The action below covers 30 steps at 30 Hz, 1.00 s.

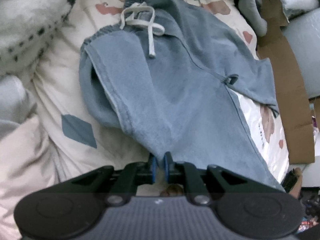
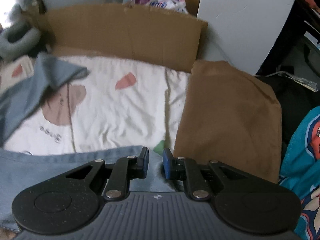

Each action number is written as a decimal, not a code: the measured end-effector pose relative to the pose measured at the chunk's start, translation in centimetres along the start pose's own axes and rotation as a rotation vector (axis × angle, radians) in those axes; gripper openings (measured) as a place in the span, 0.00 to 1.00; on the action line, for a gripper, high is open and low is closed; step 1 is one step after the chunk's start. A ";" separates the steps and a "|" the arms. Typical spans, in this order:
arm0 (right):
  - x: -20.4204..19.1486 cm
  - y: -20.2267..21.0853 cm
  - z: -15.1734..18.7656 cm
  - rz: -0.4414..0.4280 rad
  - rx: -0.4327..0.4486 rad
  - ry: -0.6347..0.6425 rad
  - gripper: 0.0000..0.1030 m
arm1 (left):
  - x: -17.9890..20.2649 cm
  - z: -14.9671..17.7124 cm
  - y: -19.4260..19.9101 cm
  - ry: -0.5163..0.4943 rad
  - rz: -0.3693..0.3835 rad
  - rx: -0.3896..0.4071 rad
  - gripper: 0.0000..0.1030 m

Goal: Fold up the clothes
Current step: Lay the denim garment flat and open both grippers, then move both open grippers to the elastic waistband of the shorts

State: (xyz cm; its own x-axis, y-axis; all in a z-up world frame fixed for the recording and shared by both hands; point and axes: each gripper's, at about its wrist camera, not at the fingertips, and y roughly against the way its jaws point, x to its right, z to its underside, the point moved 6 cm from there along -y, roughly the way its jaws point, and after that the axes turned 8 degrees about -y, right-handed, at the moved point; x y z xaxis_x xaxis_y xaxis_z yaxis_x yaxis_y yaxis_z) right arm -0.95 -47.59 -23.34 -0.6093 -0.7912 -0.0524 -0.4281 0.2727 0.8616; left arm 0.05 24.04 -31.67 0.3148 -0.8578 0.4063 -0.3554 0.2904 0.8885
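Lying spread over the patterned bed sheet point(image 1: 60, 92), the blue shorts point(image 1: 160, 92) are pinched at a leg hem by the left hand-held gripper point(image 1: 159, 167), jaws nearly closed on the cloth. Another hem is held between the narrow jaws of the right hand-held gripper point(image 2: 155, 165), near the bed's edge beside a brown folded garment point(image 2: 230, 116).

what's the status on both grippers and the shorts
Left gripper shut on blue drawstring shorts hem. Right gripper pinching the same fabric. Folded brown garment beside, not blocking.
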 end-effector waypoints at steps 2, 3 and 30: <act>0.0 1.0 -0.4 -0.026 0.012 -0.020 0.22 | 0.2 -0.3 0.3 0.005 -0.011 -0.009 0.10; -0.1 1.4 -0.5 -0.034 0.020 -0.028 0.22 | 0.3 -0.4 0.5 0.008 -0.017 -0.014 0.10; -19.6 7.2 -9.9 -0.347 0.101 0.218 0.45 | -3.5 -5.2 6.7 0.091 -0.078 0.097 0.39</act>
State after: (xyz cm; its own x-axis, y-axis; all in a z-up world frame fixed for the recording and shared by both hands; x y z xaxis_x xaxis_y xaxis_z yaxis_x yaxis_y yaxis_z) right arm 14.54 -35.55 -11.06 -0.2664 -0.9401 -0.2129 -0.6531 0.0136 0.7571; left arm 1.15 31.23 -26.07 0.4221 -0.8327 0.3583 -0.4089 0.1779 0.8951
